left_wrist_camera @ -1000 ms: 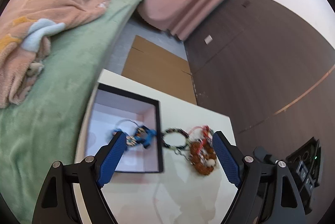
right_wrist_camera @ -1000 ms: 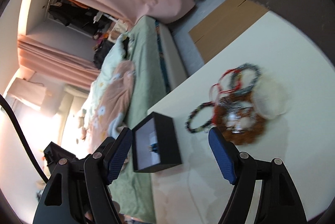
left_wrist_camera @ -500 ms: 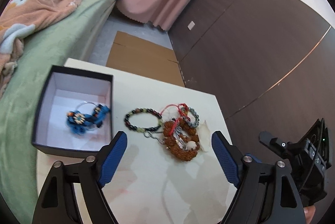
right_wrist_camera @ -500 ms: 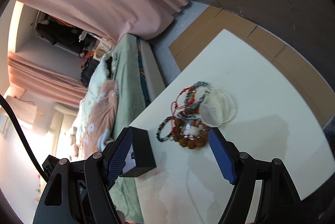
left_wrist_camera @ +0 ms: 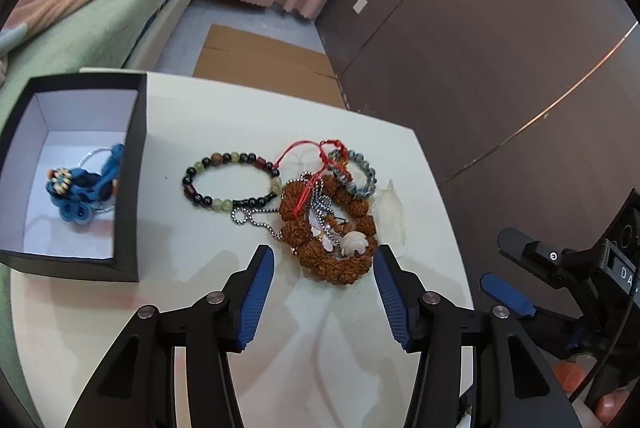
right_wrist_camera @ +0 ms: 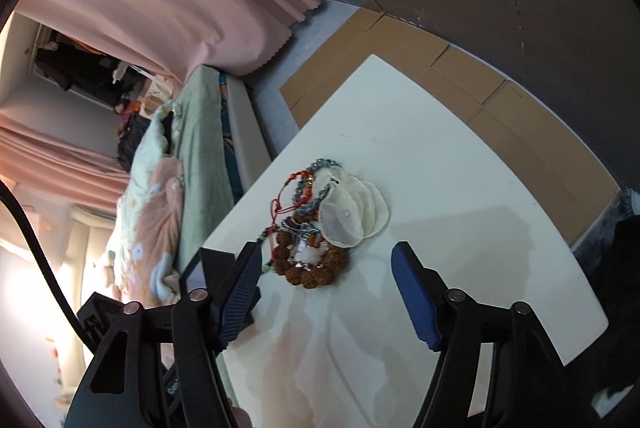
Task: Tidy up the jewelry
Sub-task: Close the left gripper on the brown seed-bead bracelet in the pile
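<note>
Left wrist view showed the left gripper above the white table, its jaws closing with nothing between them. Just ahead of its tips lay the brown seed bracelet (tangled with a red cord and a steel chain); the black box stood ahead to its left. The right gripper was closing too, empty, the same bracelet just ahead.

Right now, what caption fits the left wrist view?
Left hand-held gripper, closing, nears brown bead bracelet; blue jewelry sits boxed.
</note>
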`<state>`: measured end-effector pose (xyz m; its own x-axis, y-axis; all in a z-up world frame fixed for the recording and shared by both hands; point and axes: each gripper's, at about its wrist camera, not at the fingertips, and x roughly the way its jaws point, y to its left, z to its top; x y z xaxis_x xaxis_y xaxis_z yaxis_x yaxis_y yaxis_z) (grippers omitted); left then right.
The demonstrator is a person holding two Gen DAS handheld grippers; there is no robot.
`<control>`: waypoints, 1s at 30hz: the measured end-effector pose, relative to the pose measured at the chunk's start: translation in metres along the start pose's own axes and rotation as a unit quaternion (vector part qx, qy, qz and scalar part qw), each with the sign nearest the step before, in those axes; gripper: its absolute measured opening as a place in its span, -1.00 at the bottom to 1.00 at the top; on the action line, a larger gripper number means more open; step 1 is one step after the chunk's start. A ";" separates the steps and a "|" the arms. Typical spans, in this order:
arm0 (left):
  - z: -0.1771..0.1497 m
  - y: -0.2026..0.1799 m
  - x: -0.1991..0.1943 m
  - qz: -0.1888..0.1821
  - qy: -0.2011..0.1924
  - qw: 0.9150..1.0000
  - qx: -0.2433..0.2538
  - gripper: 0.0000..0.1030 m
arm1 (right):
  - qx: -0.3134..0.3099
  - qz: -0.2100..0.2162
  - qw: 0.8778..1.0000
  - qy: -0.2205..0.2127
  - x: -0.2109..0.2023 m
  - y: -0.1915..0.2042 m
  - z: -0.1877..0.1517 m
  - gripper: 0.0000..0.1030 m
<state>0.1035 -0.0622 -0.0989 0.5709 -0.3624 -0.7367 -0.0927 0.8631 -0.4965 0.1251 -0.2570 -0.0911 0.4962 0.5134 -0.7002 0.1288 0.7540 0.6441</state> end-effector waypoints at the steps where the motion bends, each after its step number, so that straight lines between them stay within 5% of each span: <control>1: 0.000 0.000 0.003 0.001 0.002 1.000 -0.001 0.00 | 0.001 -0.005 1.000 0.002 0.001 -0.001 0.001 0.26; 13: 0.009 0.005 0.039 0.016 0.026 1.000 0.000 -0.18 | -0.008 -0.041 0.999 0.024 0.016 -0.007 0.011 0.14; 17: 0.010 0.005 0.047 0.031 0.029 0.999 0.006 -0.45 | -0.013 -0.043 0.999 0.029 0.021 -0.005 0.014 0.14; 21: 0.012 0.007 0.046 0.028 0.028 0.999 0.007 -0.49 | -0.019 -0.050 0.998 0.034 0.029 -0.002 0.019 0.14; 30: 0.029 0.013 0.004 -0.033 -0.007 0.999 -0.011 -0.61 | -0.037 -0.075 0.996 0.041 0.050 0.003 0.029 0.14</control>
<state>0.1277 -0.0427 -0.0948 0.5873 -0.4131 -0.6960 -0.0726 0.8296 -0.5536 0.1751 -0.2412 -0.1152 0.4034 0.4222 -0.8118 0.1313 0.8513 0.5080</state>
